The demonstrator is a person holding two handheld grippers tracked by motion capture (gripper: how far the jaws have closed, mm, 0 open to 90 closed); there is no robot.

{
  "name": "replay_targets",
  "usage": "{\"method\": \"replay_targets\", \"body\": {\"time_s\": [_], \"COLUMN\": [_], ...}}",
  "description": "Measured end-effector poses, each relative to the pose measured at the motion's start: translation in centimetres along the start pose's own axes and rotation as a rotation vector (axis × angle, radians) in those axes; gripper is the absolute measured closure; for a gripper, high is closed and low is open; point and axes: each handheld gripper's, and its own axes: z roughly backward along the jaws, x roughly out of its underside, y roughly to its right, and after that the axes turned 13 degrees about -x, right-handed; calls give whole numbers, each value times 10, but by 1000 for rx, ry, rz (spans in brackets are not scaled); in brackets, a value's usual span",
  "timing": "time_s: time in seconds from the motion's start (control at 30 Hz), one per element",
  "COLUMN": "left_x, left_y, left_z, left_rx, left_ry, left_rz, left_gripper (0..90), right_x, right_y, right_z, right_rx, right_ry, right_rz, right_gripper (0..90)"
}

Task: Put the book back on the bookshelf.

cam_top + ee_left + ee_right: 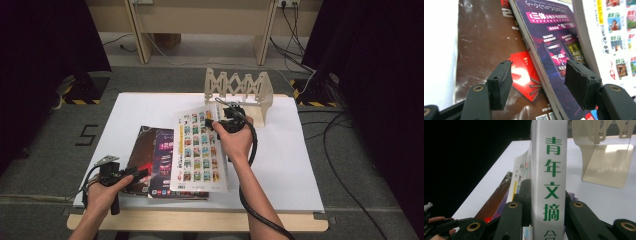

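On the white tabletop point(295, 165), right claw point(226, 119) clamps a glossy magazine point(197, 150); left claw point(142, 173) gapes.

Just beyond the right tool point(220, 121) stood a pale wooden rack point(239, 85) with a zigzag lattice back, its foot resting on the white surface point(295, 165). Farther beyond, wooden furniture legs point(139, 35) rose from the grey floor point(45, 165) — a black cable point(326, 145) trailed over the floor to that tool's right. Left of the left tool point(136, 175), a black "5" point(86, 135) marked the floor; yellow-black striped tape point(80, 101) lay farther off.
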Motion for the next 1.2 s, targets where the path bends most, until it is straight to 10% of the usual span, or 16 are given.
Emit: {"method": "replay_targets", "body": {"time_s": [1.2], "left_x": [0], "left_y": [1], "left_z": [-5], "left_rx": [-7], "left_ry": [-5], "left_rz": [-4], "left_gripper": [374], "right_x": [-19], "right_y": [-2], "right_z": [33], "right_rx": [90], "right_ry": [125], "right_rz": [55], "right_gripper": [741]}}
